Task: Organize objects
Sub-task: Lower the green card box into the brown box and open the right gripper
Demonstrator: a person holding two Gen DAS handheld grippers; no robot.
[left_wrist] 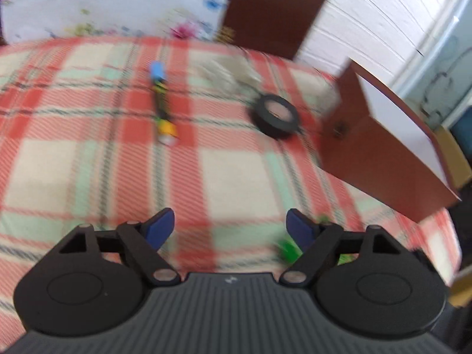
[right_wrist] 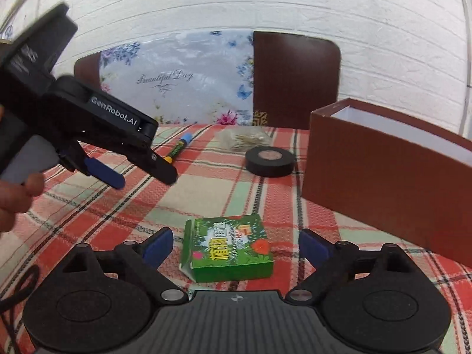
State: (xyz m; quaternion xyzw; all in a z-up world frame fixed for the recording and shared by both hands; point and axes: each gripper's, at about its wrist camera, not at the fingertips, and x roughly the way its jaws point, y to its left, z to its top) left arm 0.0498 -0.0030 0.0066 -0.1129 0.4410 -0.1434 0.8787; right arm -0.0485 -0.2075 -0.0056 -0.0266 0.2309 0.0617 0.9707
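Right gripper (right_wrist: 233, 243) is seen wide open at bottom centre of the right wrist view, nothing pressed by the blue pads; the green carton (right_wrist: 227, 247) lies flat on the plaid tablecloth (right_wrist: 124, 221) between the two fingers, untouched on both sides. Left gripper (left_wrist: 230, 227) is also spread wide and empty; only cloth is framed between its fingers, with a blurred green patch, probably the same carton, just beside its right-hand finger at lower right.

From the carton outward: black tape roll (right_wrist: 270, 160) at centre right, flat, well apart from it. Small clear bag (right_wrist: 243, 140) of pale bits just behind the roll, contents not resolvable. Marker (right_wrist: 178, 149) with blue cap at upper centre, lying roughly along the view's depth. Brown open box (right_wrist: 383, 177) with white lining at right edge, upright, nothing visible inside from here. Floral board and dark chair back against the white brick wall beyond.

Step judged: pick of the carton is being set up, no closure made yet. Next move calls for the pads to be brought in squarely on the carton's side walls, then lift and transfer to the box at right.

Pose: right gripper is angled shallowly downward over the table. The left one appears at upper left of the right wrist view, held by a hand (right_wrist: 17, 197), pitched down more steeply toward the cloth; left view is motion-blurred.
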